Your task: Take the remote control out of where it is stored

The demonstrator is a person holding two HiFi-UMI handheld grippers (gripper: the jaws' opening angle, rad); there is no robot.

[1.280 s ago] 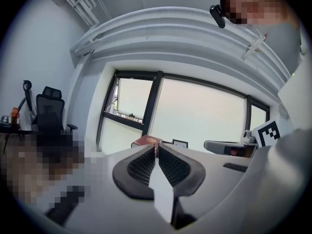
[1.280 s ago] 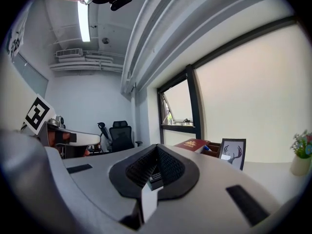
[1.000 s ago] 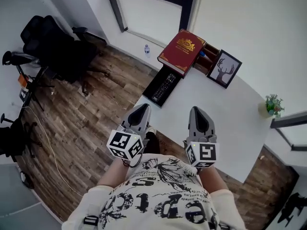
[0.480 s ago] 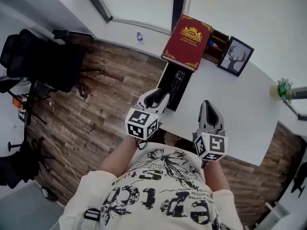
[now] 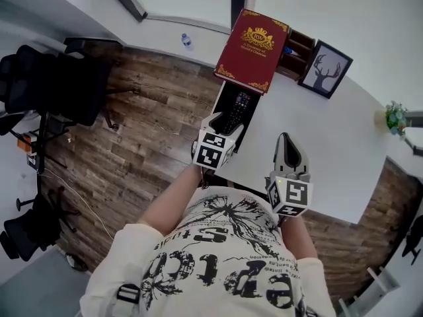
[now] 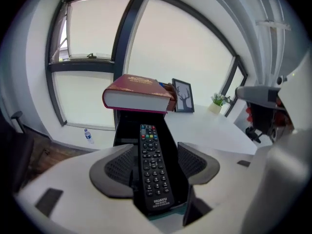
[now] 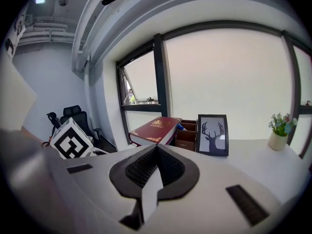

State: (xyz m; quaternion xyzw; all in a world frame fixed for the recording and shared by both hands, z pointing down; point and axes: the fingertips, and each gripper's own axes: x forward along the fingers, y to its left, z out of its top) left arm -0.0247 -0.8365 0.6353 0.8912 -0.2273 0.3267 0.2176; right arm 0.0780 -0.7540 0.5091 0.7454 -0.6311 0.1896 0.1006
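Observation:
A black remote control [image 6: 153,167] lies lengthwise in an open black drawer [image 6: 124,130] that sticks out from under a red book [image 6: 136,94]. My left gripper [image 6: 156,165] straddles the remote's near end. Its jaws are opening, and the ribbed pads [image 6: 119,167] stand clear of the remote's sides. From the head view the left gripper [image 5: 223,123] reaches over the drawer [image 5: 225,99] at the white table's left edge, with the remote [image 5: 238,107] ahead of it. My right gripper [image 5: 286,144] hovers over the table, shut and empty [image 7: 156,155].
The red book [image 5: 254,48] lies on the drawer unit beside a wooden organizer [image 5: 295,47] and a deer picture frame [image 5: 324,69]. A small potted plant [image 5: 395,117] stands at the right. A water bottle [image 5: 186,41] and black office chairs [image 5: 59,78] are on the wooden floor.
My left gripper moved forward and right to the drawer and its jaws spread around the remote. The right gripper stayed shut over the table.

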